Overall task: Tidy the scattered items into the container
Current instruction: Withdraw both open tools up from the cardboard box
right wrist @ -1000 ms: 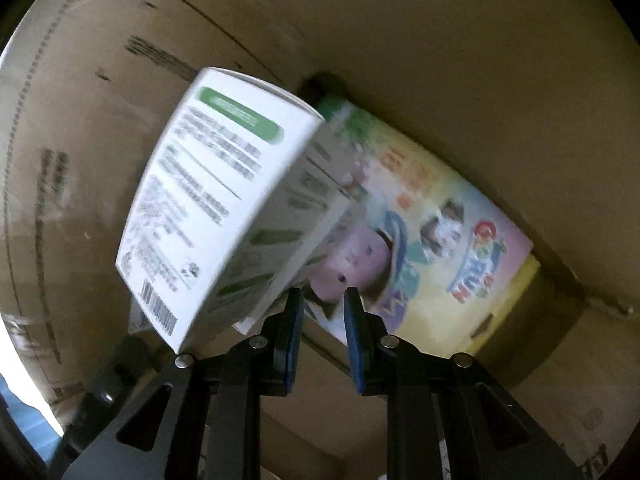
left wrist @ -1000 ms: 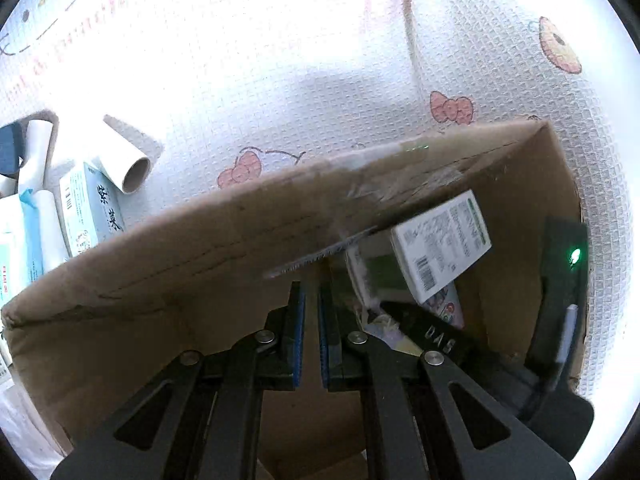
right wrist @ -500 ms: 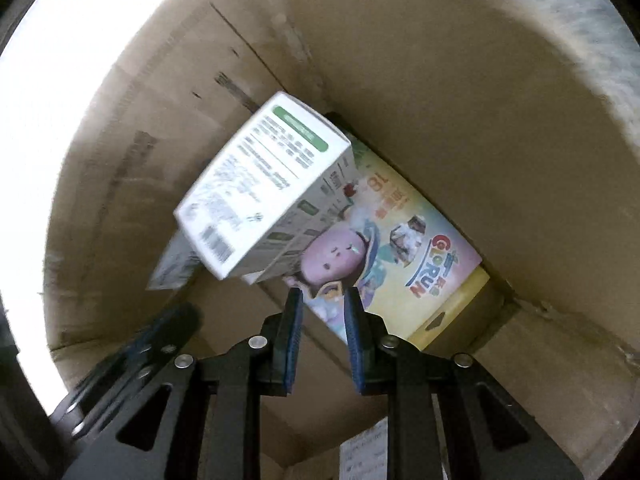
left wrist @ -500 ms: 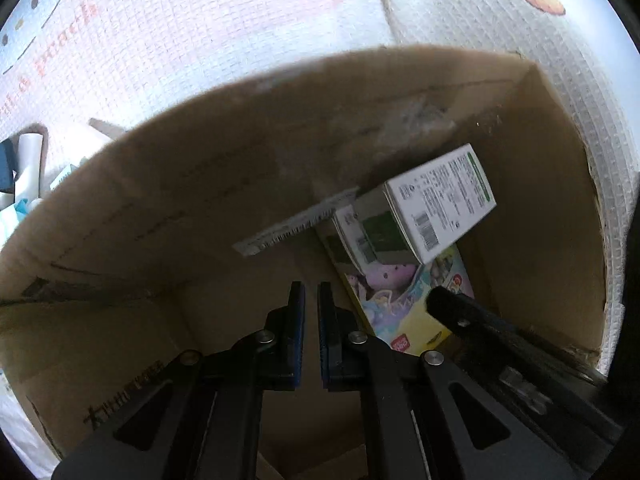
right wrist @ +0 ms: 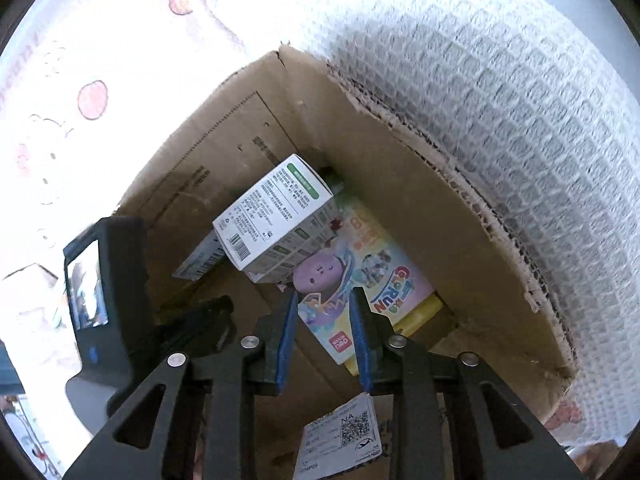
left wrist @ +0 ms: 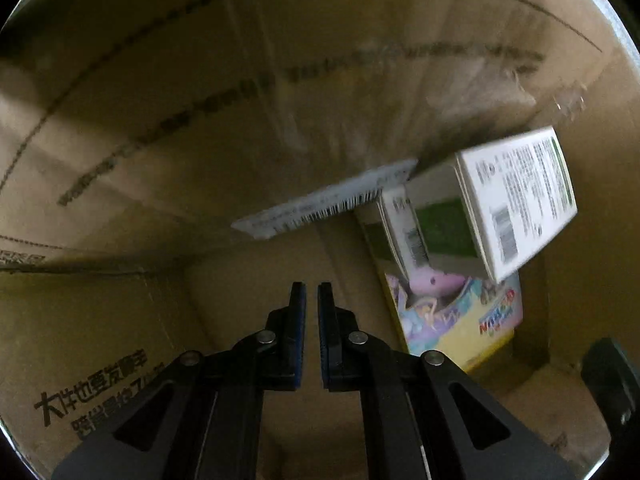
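1. Here, both of my grippers point down into an open cardboard box [right wrist: 400, 184], which sits on a white waffle-textured cloth [right wrist: 500, 92] printed with pink cartoon shapes.
2. My left gripper [left wrist: 312, 300] is low inside the box, with brown walls all around it. Its jaws are together, blue pads nearly meeting, and nothing is between them.
3. My right gripper [right wrist: 324, 312] hangs above the box, looking in over its torn corrugated rim. Its jaws have just been opening; they stand a little apart and grip nothing.
4. A white carton with green trim and a barcode [right wrist: 276, 216] leans tilted in a far corner of the box. It is clear of both my grippers.
5. Under the carton, a colourful flat pack showing a purple cartoon planet [right wrist: 360, 276] lies on the box floor against the wall.
6. A white printed shipping label [left wrist: 324, 204] sticks to the inner wall just beside the carton.
7. From the right wrist view, the dark body of my left gripper, with a small lit screen [right wrist: 86, 284], shows at the near left edge of the box.
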Action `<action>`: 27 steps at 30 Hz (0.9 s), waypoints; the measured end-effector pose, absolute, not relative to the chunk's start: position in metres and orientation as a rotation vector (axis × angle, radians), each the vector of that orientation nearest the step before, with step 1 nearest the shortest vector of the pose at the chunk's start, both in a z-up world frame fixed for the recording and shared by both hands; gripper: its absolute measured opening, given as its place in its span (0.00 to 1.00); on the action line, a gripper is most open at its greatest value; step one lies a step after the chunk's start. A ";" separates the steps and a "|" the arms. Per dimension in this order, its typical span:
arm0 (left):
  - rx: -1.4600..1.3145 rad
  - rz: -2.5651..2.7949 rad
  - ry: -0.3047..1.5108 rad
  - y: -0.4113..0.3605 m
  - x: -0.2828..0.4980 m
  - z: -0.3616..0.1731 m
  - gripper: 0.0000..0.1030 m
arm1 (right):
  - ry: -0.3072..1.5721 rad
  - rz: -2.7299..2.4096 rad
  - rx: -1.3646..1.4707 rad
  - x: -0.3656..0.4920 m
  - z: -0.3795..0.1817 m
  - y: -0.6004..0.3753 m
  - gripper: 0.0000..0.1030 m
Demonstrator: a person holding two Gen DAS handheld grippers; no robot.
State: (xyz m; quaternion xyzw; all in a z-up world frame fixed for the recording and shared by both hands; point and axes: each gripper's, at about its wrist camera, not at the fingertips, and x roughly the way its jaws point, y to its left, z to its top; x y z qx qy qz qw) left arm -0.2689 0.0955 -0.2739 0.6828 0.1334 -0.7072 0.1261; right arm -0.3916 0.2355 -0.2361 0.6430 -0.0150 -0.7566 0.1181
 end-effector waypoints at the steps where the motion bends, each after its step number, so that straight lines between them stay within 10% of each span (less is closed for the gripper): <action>1: 1.988 -2.086 0.402 0.097 -0.273 -0.273 0.06 | -0.037 -2.220 1.880 -0.400 -0.227 0.229 0.25; 20: 2.003 -2.243 0.566 0.109 -0.308 -0.263 0.03 | -0.168 -2.307 1.843 -0.412 -0.215 0.270 0.27; 27: 2.039 -2.273 0.571 0.098 -0.302 -0.252 0.21 | -0.132 -2.301 1.890 -0.407 -0.230 0.263 0.27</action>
